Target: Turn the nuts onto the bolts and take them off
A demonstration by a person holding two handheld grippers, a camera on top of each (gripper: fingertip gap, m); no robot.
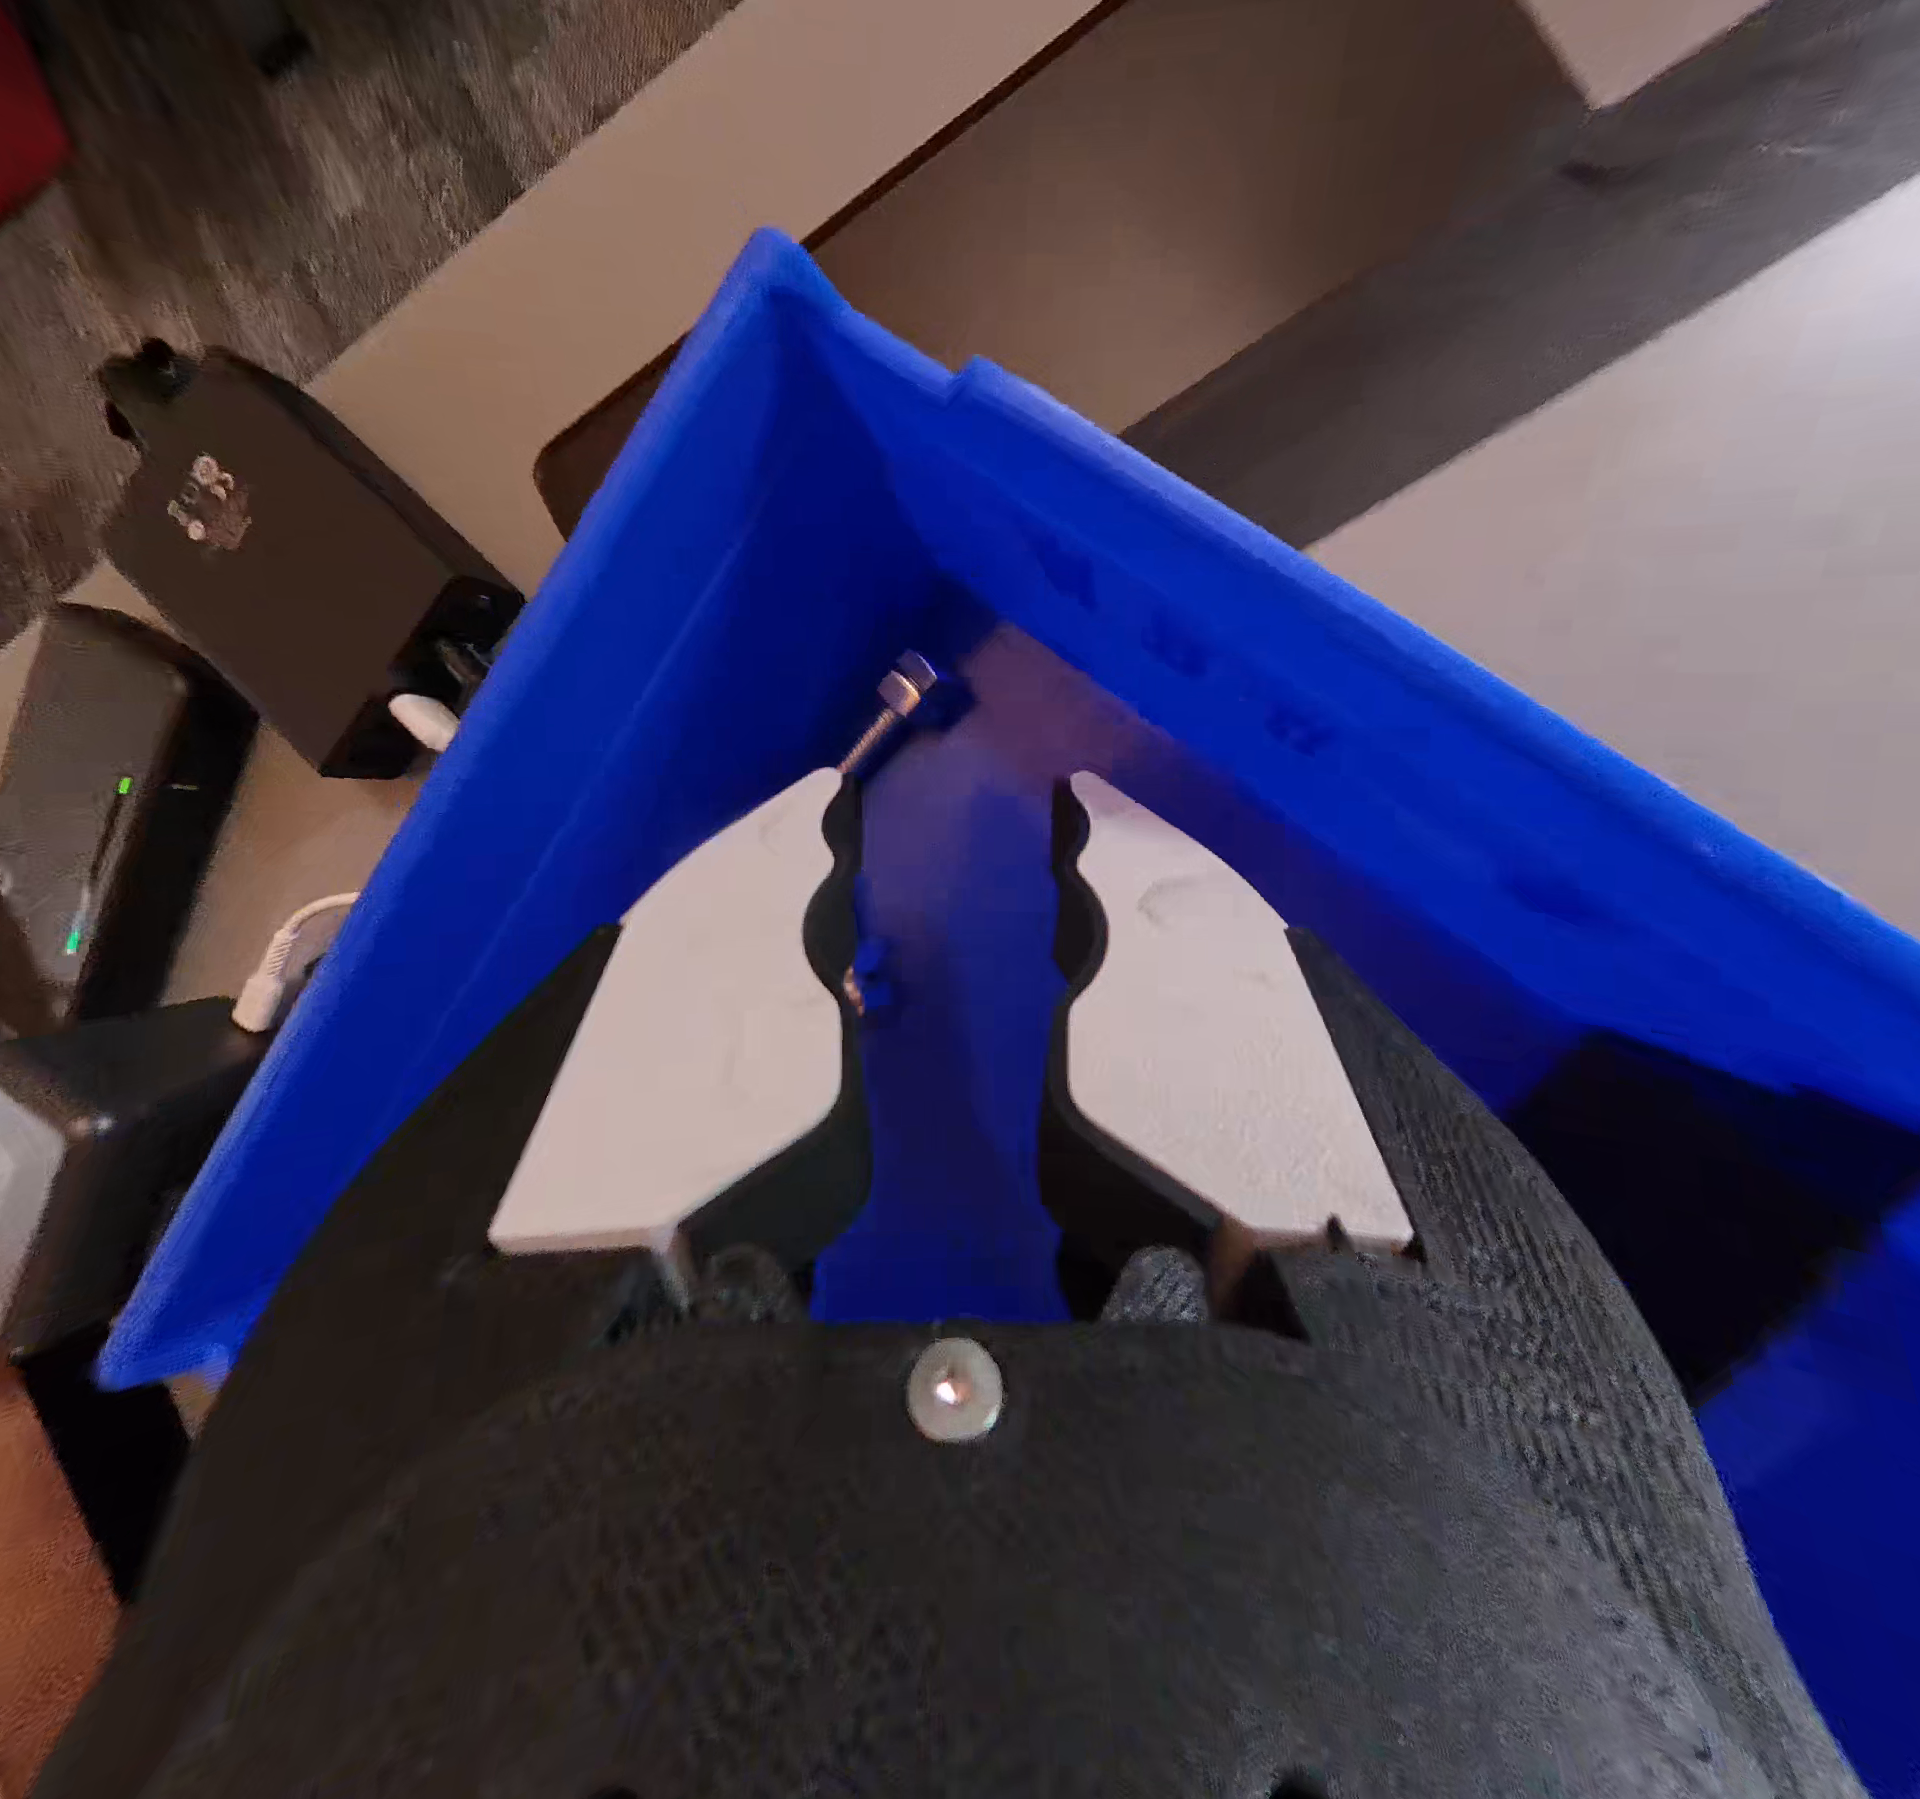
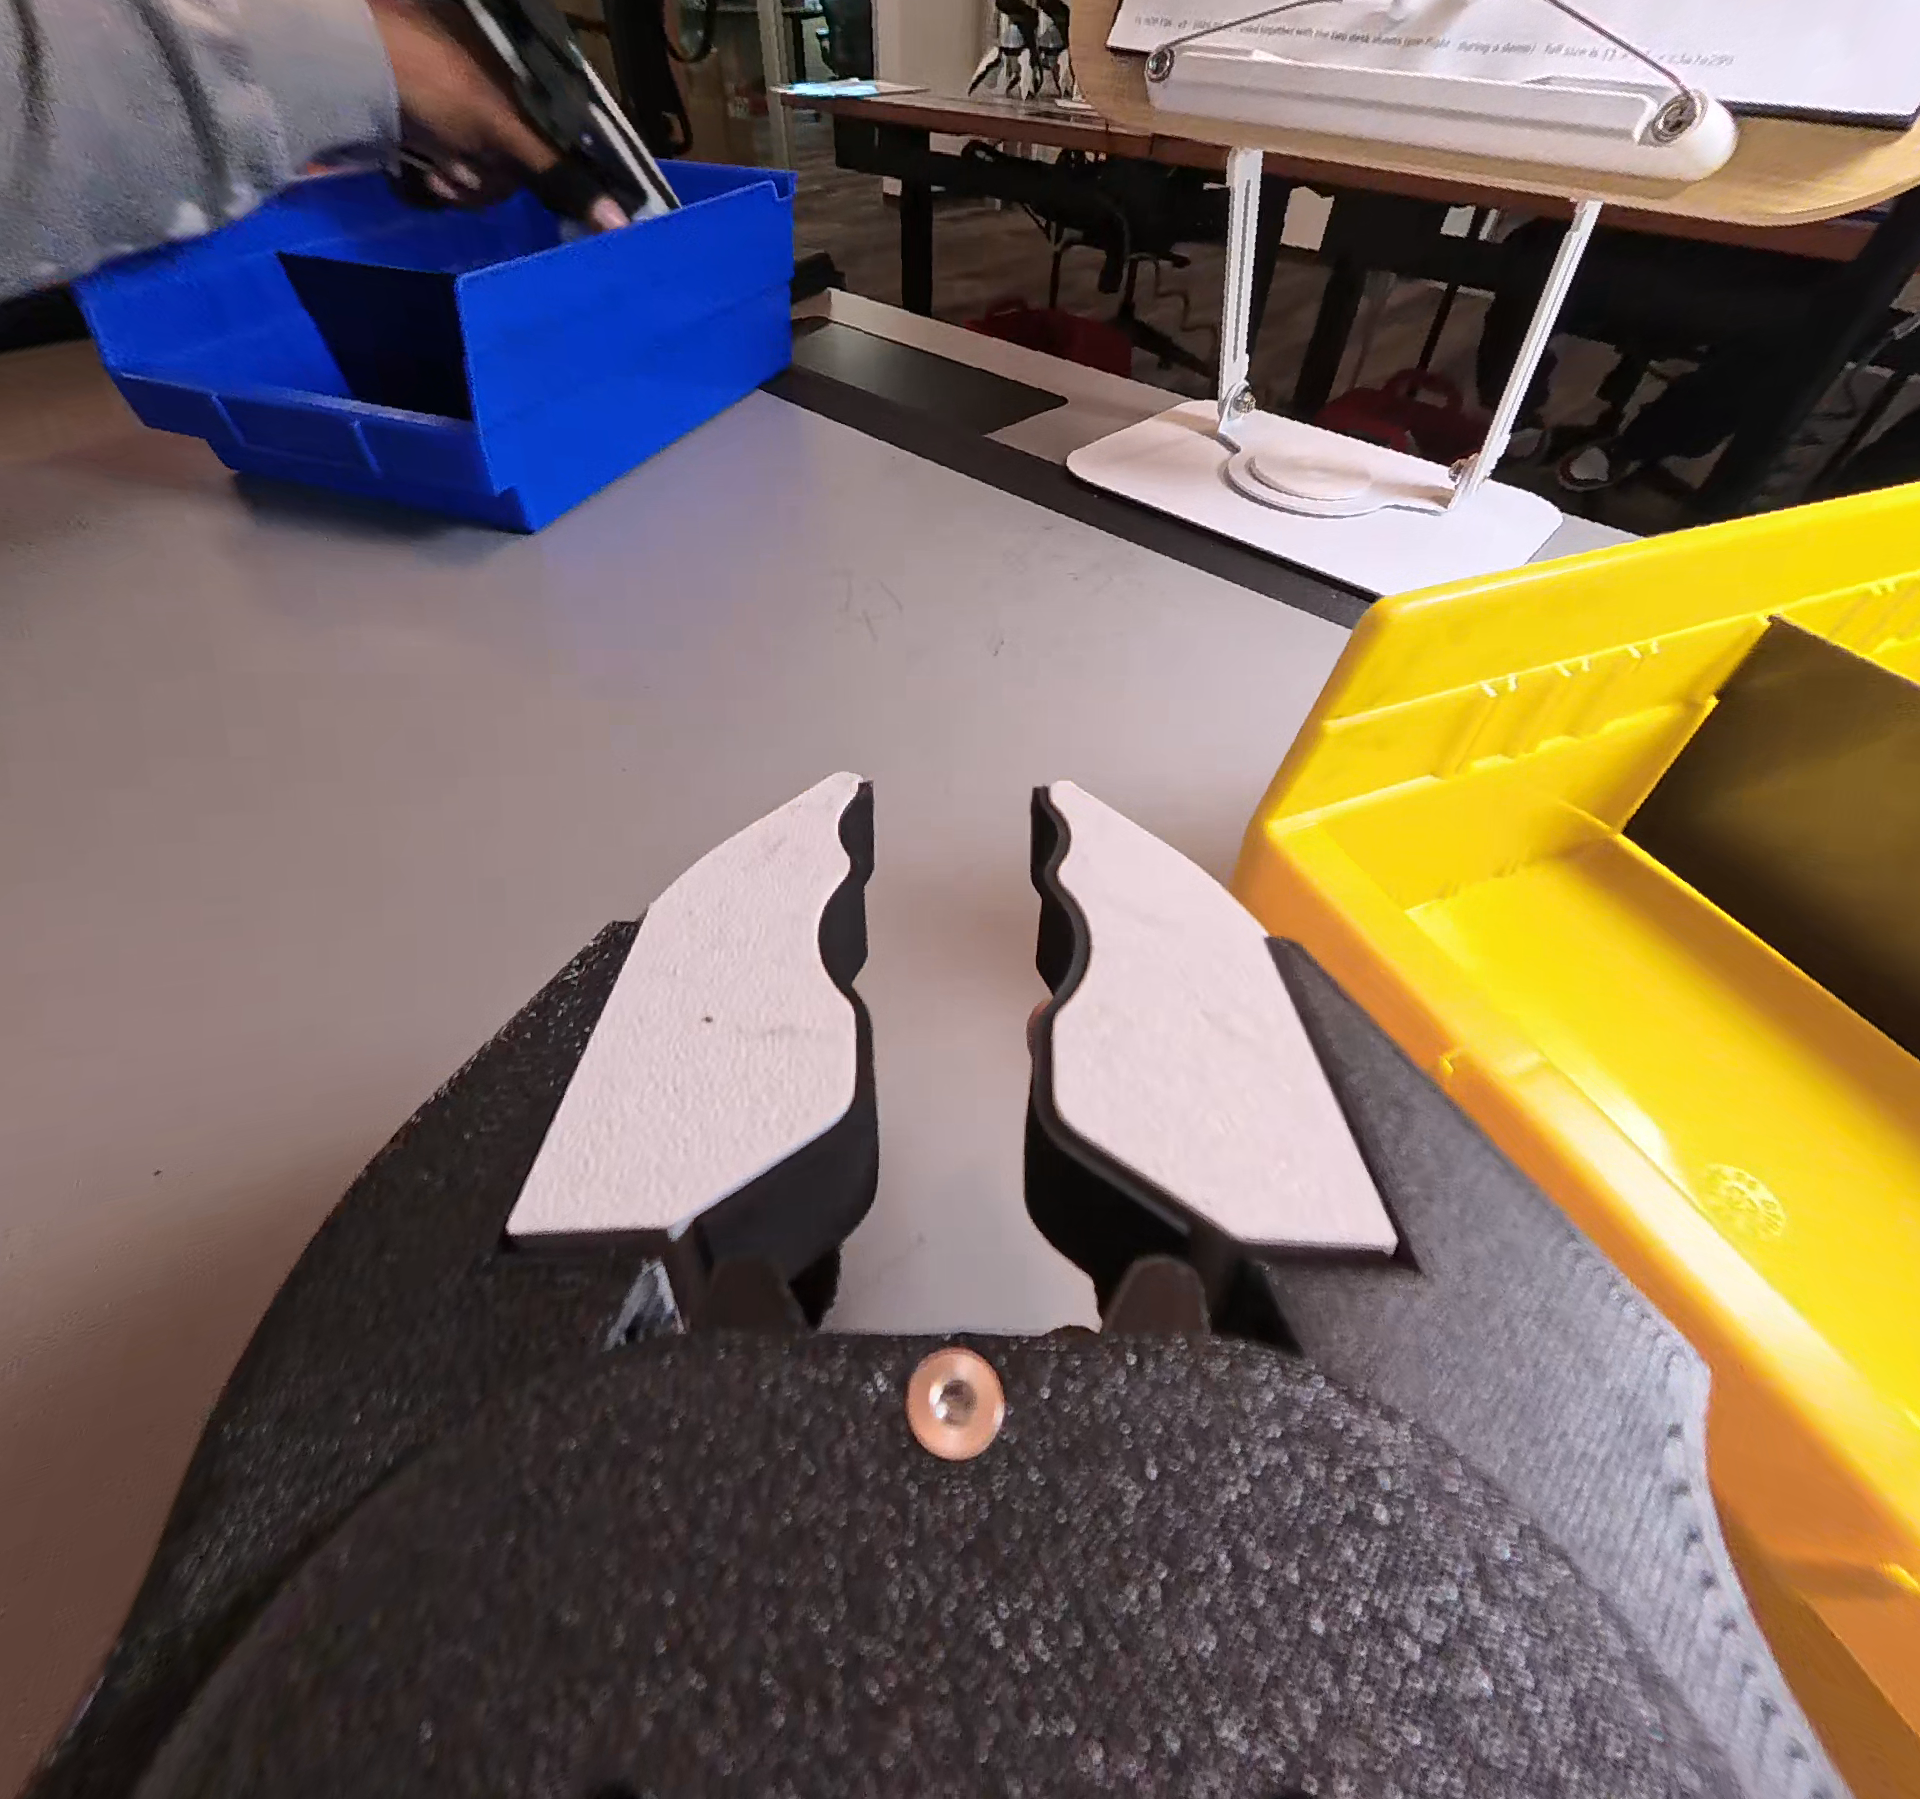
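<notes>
Grey table (image 2: 727, 606), desks (image 2: 987, 113) behind

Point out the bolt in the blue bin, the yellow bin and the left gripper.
bolt (image 1: 891, 710): left wrist view, on its silver shank, in the bin's far corner.
blue bin (image 2: 623, 336): right wrist view, on its outer side wall.
yellow bin (image 2: 1455, 793): right wrist view, on its near rim.
left gripper (image 1: 956, 793): left wrist view, midway between fingertips.

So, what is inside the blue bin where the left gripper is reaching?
In the far corner of the blue bin lies one silver bolt. The left gripper is open, and its fingers cover much of the floor, so other parts cannot be seen.
</notes>
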